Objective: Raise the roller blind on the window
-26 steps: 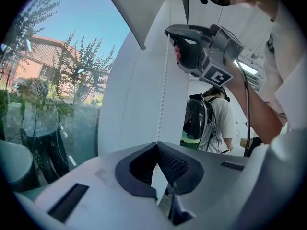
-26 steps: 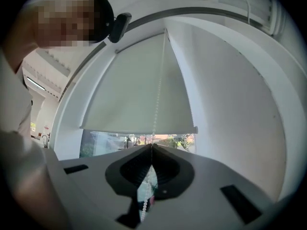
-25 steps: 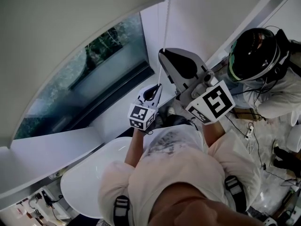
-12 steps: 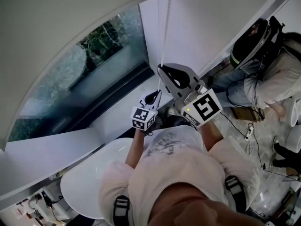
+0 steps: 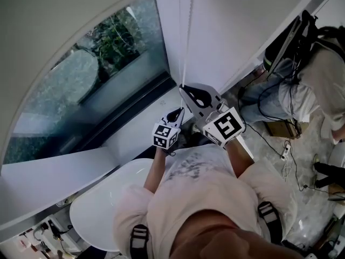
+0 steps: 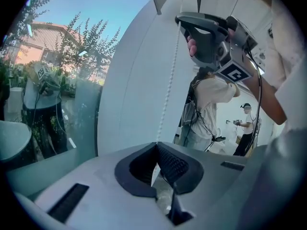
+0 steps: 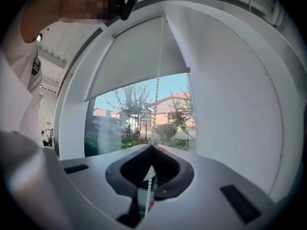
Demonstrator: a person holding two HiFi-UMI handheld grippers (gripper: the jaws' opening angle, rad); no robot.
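Observation:
The grey roller blind (image 5: 48, 20) (image 7: 136, 59) hangs part-way down the window (image 5: 102, 69). Its white bead chain (image 5: 187, 31) (image 6: 168, 92) (image 7: 157, 95) runs down beside the white frame. My right gripper (image 5: 181, 86) (image 7: 152, 146) is shut on the chain, higher up. Just below it, my left gripper (image 5: 181, 110) (image 6: 154, 144) is also shut on the chain. In the left gripper view the right gripper (image 6: 178, 19) shows above, with the chain hanging from its tip.
A white sill (image 5: 54, 171) and a round white table (image 5: 102, 215) lie below the window. Another person (image 5: 302, 74) with cables stands at the right. Wires lie on the floor (image 5: 291, 155).
The right gripper has come down with the chain toward the left gripper. The blind's lower edge has risen and more glass shows. The person at the right has shifted.

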